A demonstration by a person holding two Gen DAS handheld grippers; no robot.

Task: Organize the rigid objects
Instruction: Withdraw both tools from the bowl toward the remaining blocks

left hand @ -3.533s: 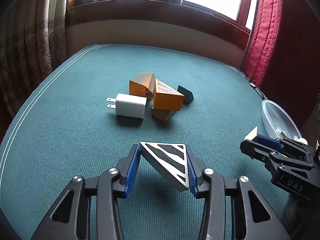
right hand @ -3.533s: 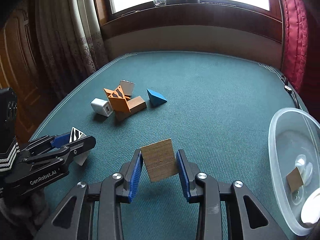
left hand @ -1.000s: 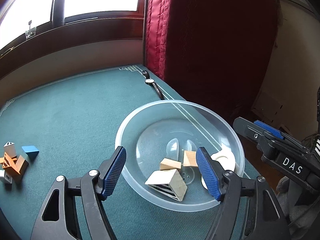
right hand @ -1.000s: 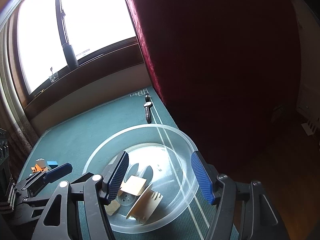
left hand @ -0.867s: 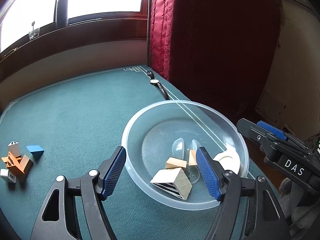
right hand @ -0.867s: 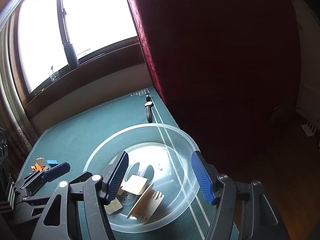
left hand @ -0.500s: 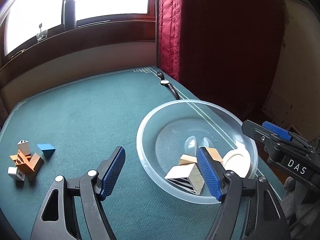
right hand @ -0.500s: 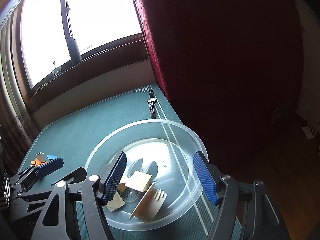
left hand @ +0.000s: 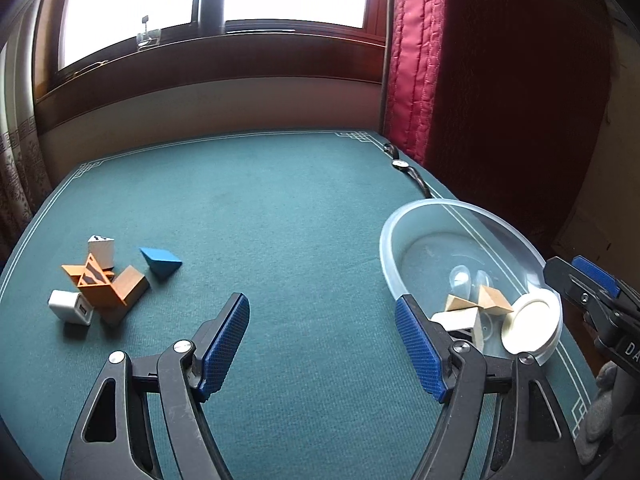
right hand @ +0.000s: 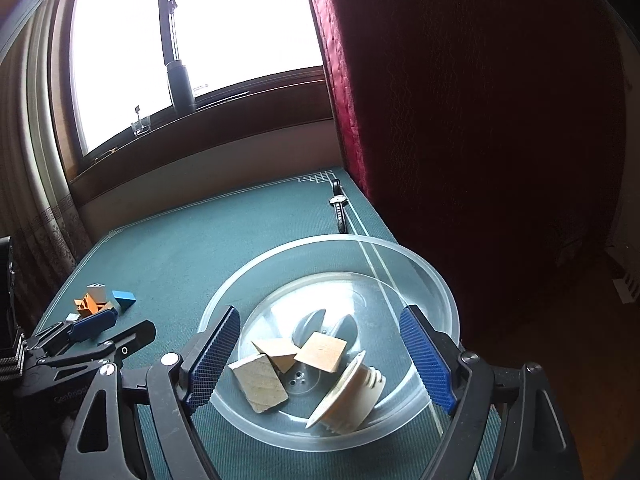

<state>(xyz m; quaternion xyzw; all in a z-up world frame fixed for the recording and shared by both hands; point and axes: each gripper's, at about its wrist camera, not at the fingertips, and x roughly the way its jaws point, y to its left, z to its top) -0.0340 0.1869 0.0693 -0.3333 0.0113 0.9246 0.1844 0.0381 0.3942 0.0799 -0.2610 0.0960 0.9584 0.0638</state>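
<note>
**Both Grippers Empty; Blocks Split Between Bowl and Table**

The left gripper [left hand: 322, 344] stands released over bare green table [left hand: 280, 216], nothing between its blue pads. The right gripper [right hand: 320, 354] hovers above the clear bowl [right hand: 436, 280]; its jaws are opening and grasp nothing.

Inside the bowl, nearest the right camera, lie a pale wooden wedge [right hand: 260, 384] at 7 o'clock and a white round part [right hand: 352, 396] leaning on the wall at 5 o'clock. Behind them rest a second wedge [right hand: 280, 354] and a wooden cube [right hand: 324, 352], touching each other near the bowl's centre.

In the left view, the loose pile lies at 10 o'clock: a white charger [left hand: 72, 306], an orange block [left hand: 96, 286], a brown block [left hand: 128, 284], a white striped block [left hand: 100, 250], and a blue wedge [left hand: 160, 260] just beside them.

Farthest, a wristwatch [left hand: 404, 166] lies along the table edge at 1 o'clock.
</note>
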